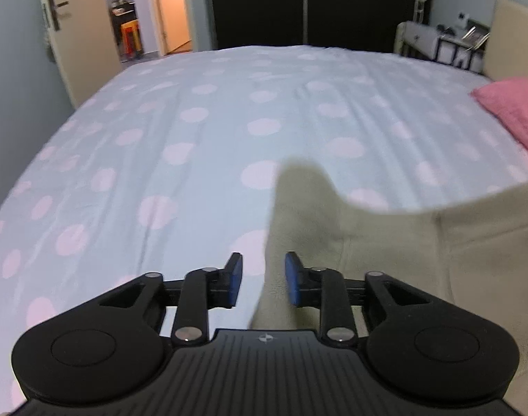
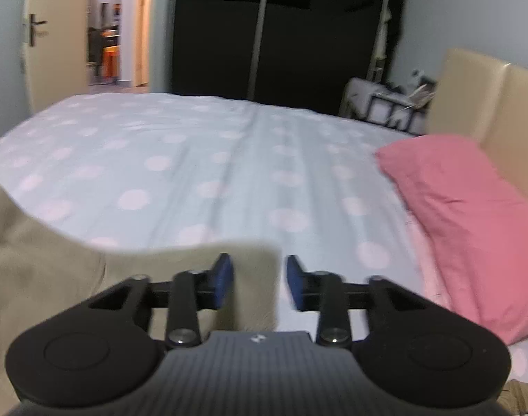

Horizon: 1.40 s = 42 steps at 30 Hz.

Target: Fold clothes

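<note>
On the left side of the room a cream door (image 1: 80, 34) stands open, and behind it a lit hallway with an orange stool (image 1: 132, 36) is visible. Next to the door there is a dark wardrobe (image 1: 298, 3).

A bed fills the middle, covered with a pale blue sheet (image 1: 194, 131) with pink dots. On the near part of the sheet lies the beige garment (image 1: 472, 242). In the left wrist view it spreads from the centre to the right edge, and one corner of it rises between the fingers of the left gripper (image 1: 264, 279). The jaws of this gripper stand apart. The cloth seems to lie against the right blue pad (image 1: 293, 277), while the left pad is clear of it, so the cloth is not pinched.

In the right wrist view the same garment lies at the left and reaches to the right gripper (image 2: 258, 282). Its edge passes in front of the left pad and into the gap. These jaws are also apart, and the right pad does not touch the cloth.

To the right, a pink pillow (image 2: 472, 215) rests on the sheet against the beige headboard (image 2: 489, 104). Behind it stands a small cluttered table (image 2: 385, 100).
</note>
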Each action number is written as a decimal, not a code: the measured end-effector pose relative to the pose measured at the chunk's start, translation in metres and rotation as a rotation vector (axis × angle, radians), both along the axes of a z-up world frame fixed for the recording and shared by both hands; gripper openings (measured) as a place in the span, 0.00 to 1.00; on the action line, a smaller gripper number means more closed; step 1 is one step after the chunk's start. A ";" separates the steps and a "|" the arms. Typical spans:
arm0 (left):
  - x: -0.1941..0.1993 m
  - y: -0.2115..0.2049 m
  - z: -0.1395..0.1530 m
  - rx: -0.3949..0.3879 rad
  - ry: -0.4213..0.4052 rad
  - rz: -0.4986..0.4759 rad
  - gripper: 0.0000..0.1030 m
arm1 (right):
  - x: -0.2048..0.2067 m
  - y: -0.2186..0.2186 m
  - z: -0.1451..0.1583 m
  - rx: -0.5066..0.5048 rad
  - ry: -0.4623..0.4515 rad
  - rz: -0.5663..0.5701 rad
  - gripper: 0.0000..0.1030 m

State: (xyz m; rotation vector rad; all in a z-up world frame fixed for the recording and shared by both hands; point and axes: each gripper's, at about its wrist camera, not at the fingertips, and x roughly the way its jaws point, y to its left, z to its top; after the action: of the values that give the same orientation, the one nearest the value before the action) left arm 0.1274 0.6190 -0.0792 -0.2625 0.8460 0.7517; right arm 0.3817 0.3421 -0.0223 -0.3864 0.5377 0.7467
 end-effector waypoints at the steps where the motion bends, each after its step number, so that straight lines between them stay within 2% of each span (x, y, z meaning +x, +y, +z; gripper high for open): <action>1: -0.002 0.001 0.002 -0.002 0.003 0.004 0.25 | 0.002 -0.002 -0.001 -0.005 0.005 -0.012 0.47; 4: -0.021 0.005 0.013 -0.004 0.010 0.030 0.26 | 0.005 -0.014 0.001 0.004 0.034 -0.034 0.47; 8: -0.071 0.005 0.032 0.007 0.022 0.052 0.37 | -0.005 -0.043 0.013 0.008 0.050 -0.033 0.47; 13: -0.167 0.003 0.055 0.017 0.047 0.092 0.39 | -0.030 -0.093 0.022 0.042 0.152 -0.002 0.49; 16: -0.224 -0.001 0.063 0.009 0.065 0.129 0.44 | -0.060 -0.128 0.020 0.052 0.223 0.033 0.51; 20: -0.300 -0.007 0.061 -0.010 0.066 0.230 0.47 | -0.111 -0.178 0.011 0.067 0.319 0.090 0.55; 23: -0.347 -0.006 0.046 -0.054 0.047 0.318 0.53 | -0.160 -0.217 -0.003 0.061 0.381 0.134 0.56; 26: -0.384 0.000 0.018 -0.113 0.049 0.403 0.53 | -0.204 -0.243 -0.020 0.025 0.432 0.165 0.57; 29: -0.408 0.009 -0.013 -0.198 0.028 0.460 0.53 | -0.242 -0.264 -0.035 0.008 0.454 0.178 0.59; 31: -0.418 0.015 -0.030 -0.250 0.007 0.497 0.53 | -0.260 -0.270 -0.048 0.004 0.459 0.179 0.66; 34: -0.429 0.025 -0.057 -0.347 -0.032 0.568 0.53 | -0.279 -0.270 -0.070 -0.016 0.474 0.177 0.66; 35: -0.431 0.028 -0.064 -0.380 -0.044 0.575 0.53 | -0.283 -0.267 -0.078 -0.030 0.478 0.178 0.66; 37: -0.433 0.031 -0.071 -0.412 -0.071 0.575 0.43 | -0.289 -0.257 -0.090 -0.070 0.491 0.190 0.66; 39: -0.435 0.035 -0.069 -0.413 -0.112 0.581 0.19 | -0.292 -0.250 -0.098 -0.086 0.490 0.205 0.66; 42: -0.441 0.037 -0.053 -0.375 -0.167 0.594 0.10 | -0.295 -0.241 -0.107 -0.114 0.476 0.213 0.66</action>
State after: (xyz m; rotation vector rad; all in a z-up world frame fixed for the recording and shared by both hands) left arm -0.3135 0.6563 -0.1324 -0.9275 0.7484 1.0999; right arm 0.0866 0.1012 -0.1288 -0.3754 1.0009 1.0244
